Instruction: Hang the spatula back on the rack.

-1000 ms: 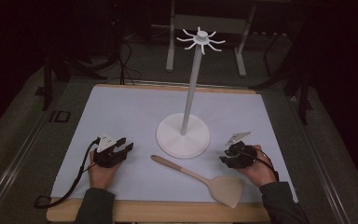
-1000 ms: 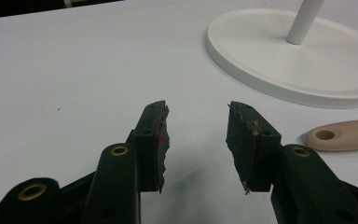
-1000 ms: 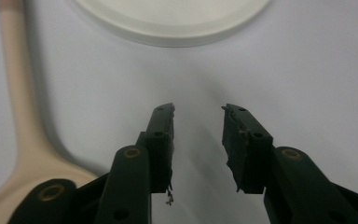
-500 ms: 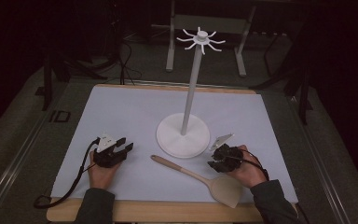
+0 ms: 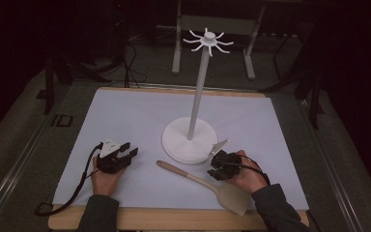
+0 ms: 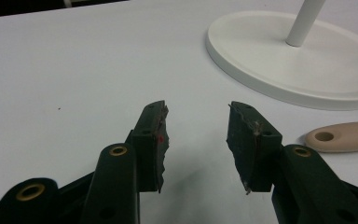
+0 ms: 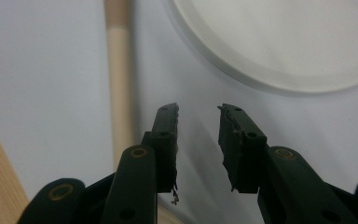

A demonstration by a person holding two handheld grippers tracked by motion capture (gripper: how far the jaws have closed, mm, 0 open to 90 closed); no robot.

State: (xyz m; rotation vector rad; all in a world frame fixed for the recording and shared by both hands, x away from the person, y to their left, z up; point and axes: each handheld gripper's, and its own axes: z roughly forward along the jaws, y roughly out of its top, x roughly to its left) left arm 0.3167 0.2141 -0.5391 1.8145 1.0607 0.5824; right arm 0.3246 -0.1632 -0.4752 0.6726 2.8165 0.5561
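Riding low, right gripper (image 7: 198,126), part-open and empty, reveals spatula (image 7: 120,70) handle beside it.

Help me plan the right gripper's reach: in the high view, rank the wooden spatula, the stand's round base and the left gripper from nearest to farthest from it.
From the right gripper:
1. Wooden spatula, just beside it, toward the table's near edge.
2. Stand's round base, slightly behind it.
3. Left gripper, far across on the left.

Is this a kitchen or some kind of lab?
Probably a lab or test room, not a kitchen: a worktable under a white sheet, metal stand legs and cables on a dark floor, handheld grippers beside a wooden spatula.
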